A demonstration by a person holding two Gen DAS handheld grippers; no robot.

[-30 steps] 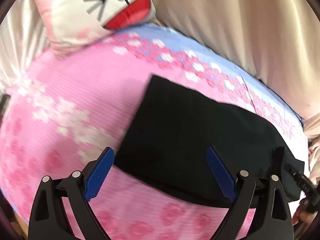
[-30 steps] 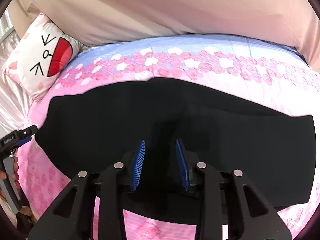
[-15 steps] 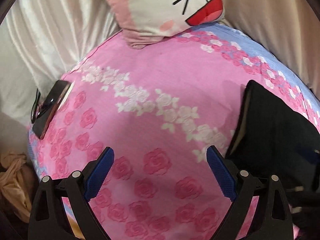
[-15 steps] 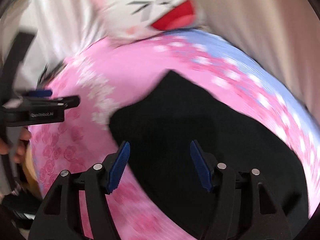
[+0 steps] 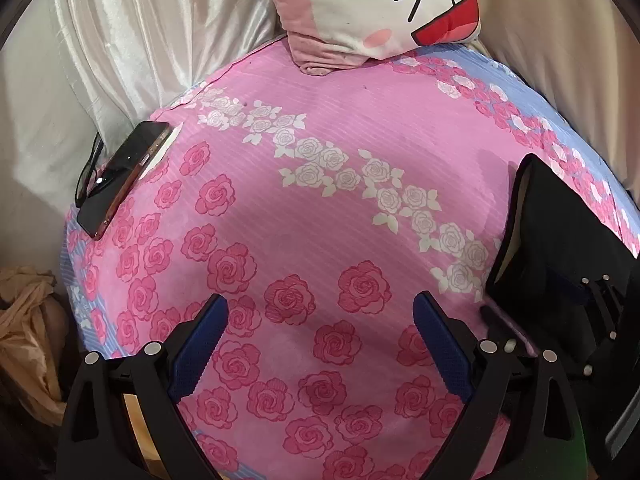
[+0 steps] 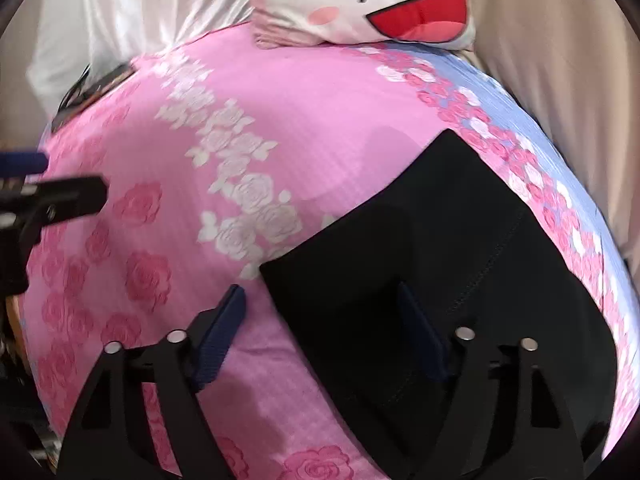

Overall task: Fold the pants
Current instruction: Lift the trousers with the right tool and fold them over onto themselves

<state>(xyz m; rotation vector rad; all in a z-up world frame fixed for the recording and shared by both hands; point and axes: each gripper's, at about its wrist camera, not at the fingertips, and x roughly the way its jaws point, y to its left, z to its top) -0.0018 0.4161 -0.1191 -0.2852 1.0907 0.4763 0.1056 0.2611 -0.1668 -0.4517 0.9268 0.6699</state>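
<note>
The black pants (image 6: 460, 240) lie folded flat on the pink rose bedspread (image 6: 280, 120), reaching off to the right. My right gripper (image 6: 320, 300) is open over their near left corner. Its right finger is above the cloth and its left finger above the bedspread; nothing is pinched. In the left wrist view the pants (image 5: 560, 232) show only at the right edge, one corner slightly raised. My left gripper (image 5: 320, 300) hangs open over bare bedspread (image 5: 320, 200), left of the pants, holding nothing. Each gripper shows at the edge of the other's view.
A white and pink cartoon-face pillow (image 5: 380, 8) lies at the head of the bed. A phone on top of sunglasses (image 5: 124, 172) sits at the bed's left edge, by a pale curtain (image 5: 120, 40). Tan crumpled cloth (image 5: 24, 340) lies beyond the bed's lower left.
Both grippers swung left along the bed. The left one went from over the pants to bare bedspread. The right one rolled, opened its jaws wide and now hovers at the pants' left corner.
</note>
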